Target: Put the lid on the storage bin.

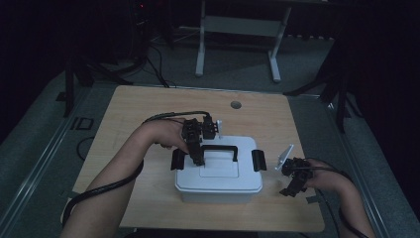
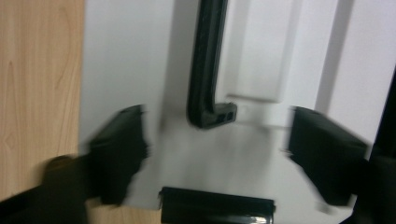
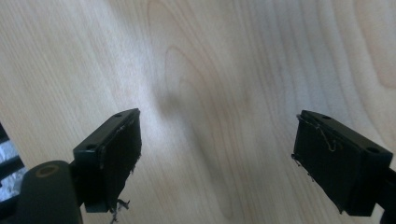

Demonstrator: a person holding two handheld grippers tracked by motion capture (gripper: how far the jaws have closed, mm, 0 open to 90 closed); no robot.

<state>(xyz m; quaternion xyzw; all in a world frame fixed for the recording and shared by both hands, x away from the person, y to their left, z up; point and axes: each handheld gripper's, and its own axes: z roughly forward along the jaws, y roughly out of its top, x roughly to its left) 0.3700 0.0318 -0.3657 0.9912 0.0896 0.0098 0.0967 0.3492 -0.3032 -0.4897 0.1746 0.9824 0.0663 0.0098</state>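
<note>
I find the white box (image 1: 218, 181) standing near the middle of the table (image 1: 138, 106), closed by its lid (image 1: 218, 171), with a black handle (image 1: 218, 149) across the top and a black clasp (image 1: 178, 159) at each short end; I judge it rigid moulded plastic, light unless loaded, smooth and likely slippery on its flat faces, and not fragile; what it contains cannot be told from here. My left gripper (image 1: 198, 159) hangs over the left end of the handle with its jaws spread wide and nothing between them; in the left gripper view the handle's foot (image 2: 212, 114) lies between the two pads (image 2: 119, 154), though the blur leaves me unsure whether they clear the lid. My right gripper (image 1: 292, 187) rests beside the box on the bare table, jaws wide apart and empty. I would take the box by the handle's bar, at mid-span so it hangs level; the clasps look stiff and would need a firm pinch.
</note>
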